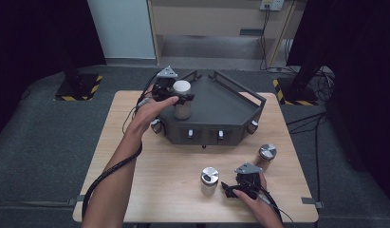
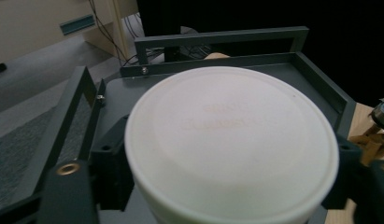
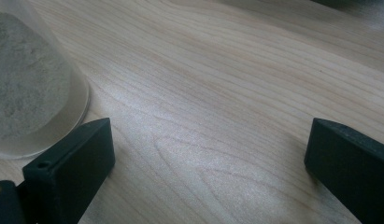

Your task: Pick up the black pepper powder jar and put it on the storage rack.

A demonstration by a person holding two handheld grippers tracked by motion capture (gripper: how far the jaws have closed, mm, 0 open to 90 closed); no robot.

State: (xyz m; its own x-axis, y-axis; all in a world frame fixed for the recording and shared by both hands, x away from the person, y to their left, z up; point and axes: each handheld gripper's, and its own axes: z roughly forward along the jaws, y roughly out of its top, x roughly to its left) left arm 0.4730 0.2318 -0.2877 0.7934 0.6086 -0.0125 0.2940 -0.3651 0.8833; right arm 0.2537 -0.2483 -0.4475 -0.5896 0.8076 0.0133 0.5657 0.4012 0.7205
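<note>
High view: white-lidded jar (image 1: pixel 182 100) stands in the tray (image 1: pixel 230 102) between left tongs (image 1: pixel 179 98) apparently loosened, right tongs (image 1: pixel 230 189) open, two jars outstanding on the table (image 1: pixel 159 171).

A light wooden table (image 1: pixel 150 190) stands on dark grey carpet (image 1: pixel 36 142). At twelve o'clock, a pale cabinet (image 1: pixel 207 19) lines the far wall, with a white panel (image 1: pixel 121 28) at eleven and a wall socket (image 1: pixel 272 4) at one trailing black cables (image 1: pixel 266 38). Black curtains (image 1: pixel 36 33) darken both sides. Yellow-black striped stand bases (image 1: pixel 78 88) sit at ten and two. Light falls evenly from above.
</note>
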